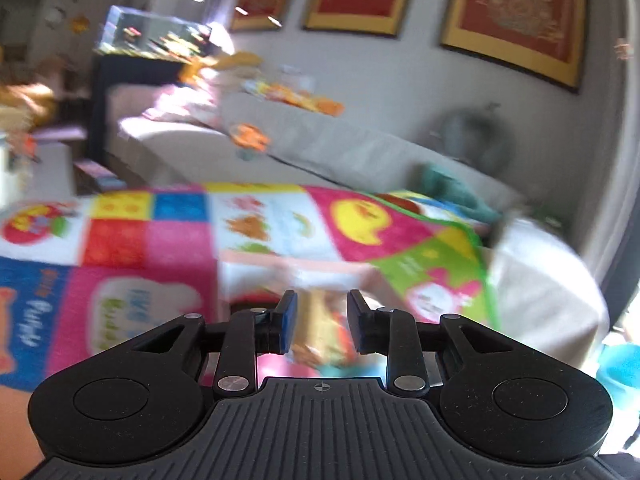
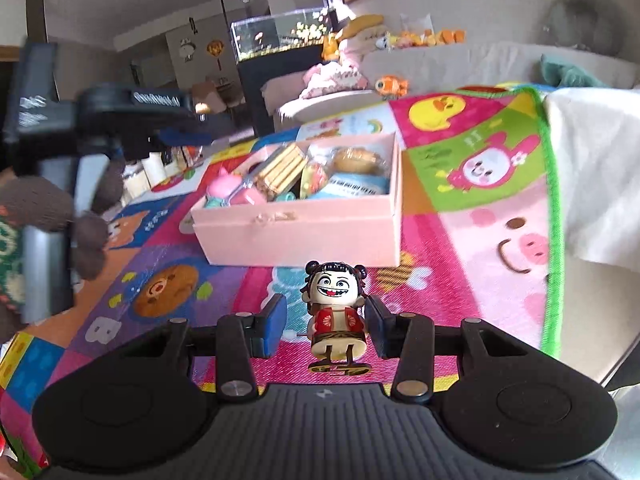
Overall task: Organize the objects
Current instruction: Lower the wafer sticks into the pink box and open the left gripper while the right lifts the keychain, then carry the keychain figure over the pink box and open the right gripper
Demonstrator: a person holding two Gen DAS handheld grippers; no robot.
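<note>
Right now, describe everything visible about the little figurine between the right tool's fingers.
The figurine is a glossy, plastic-looking cartoon child with black hair buns, a wide toothy grin, a red patterned vest and a cream body. It stands upright on thin legs and a gold-trimmed base on the colourful play mat, facing the camera. It sits between the open fingers of the right tool, nearer the right one; contact cannot be told. The pink box lies behind it.

Bright daylight fills a living room: pale wall hung with red-and-gold frames, a beige sofa below, a lit fish tank on a dark cabinet, and a colourful mat.
</note>
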